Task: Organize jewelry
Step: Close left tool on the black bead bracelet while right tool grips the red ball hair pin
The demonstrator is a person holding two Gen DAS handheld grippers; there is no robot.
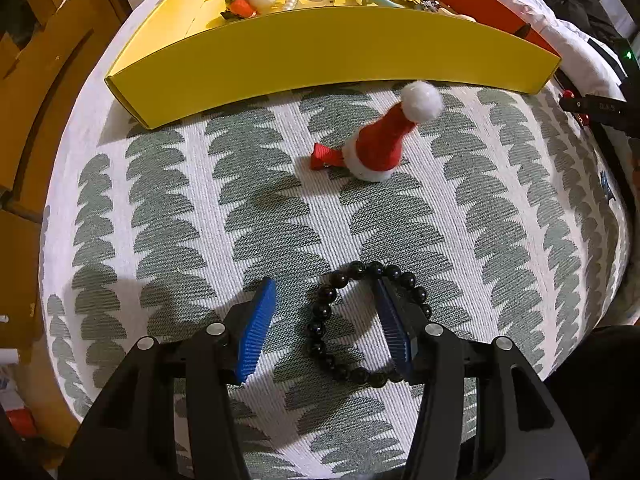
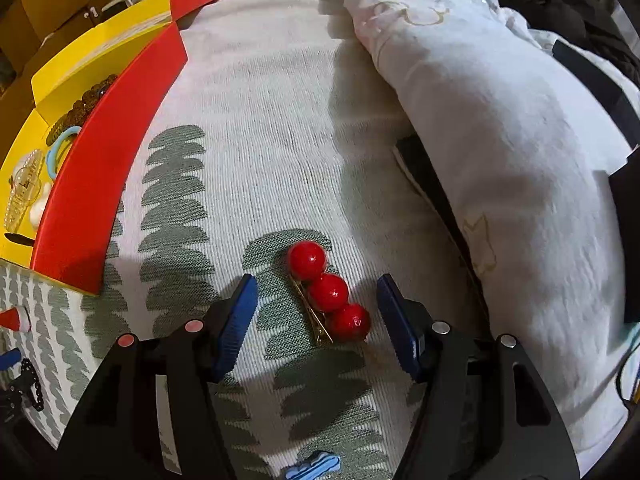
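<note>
Blue-padded left gripper (image 1: 326,286) low over the patterned cloth (image 1: 160,208), jaws spread, right finger (image 1: 394,332) planted inside the black bead bracelet (image 1: 320,320), left finger outside the loop; red Santa-hat clip (image 1: 376,140) upright farther ahead, just short of the yellow box (image 1: 320,48). Right gripper (image 2: 314,288) likewise low and spread wide, straddling without touching a clip (image 2: 328,294) of three glossy red balls on a gold bar, flat on the cloth.
</note>
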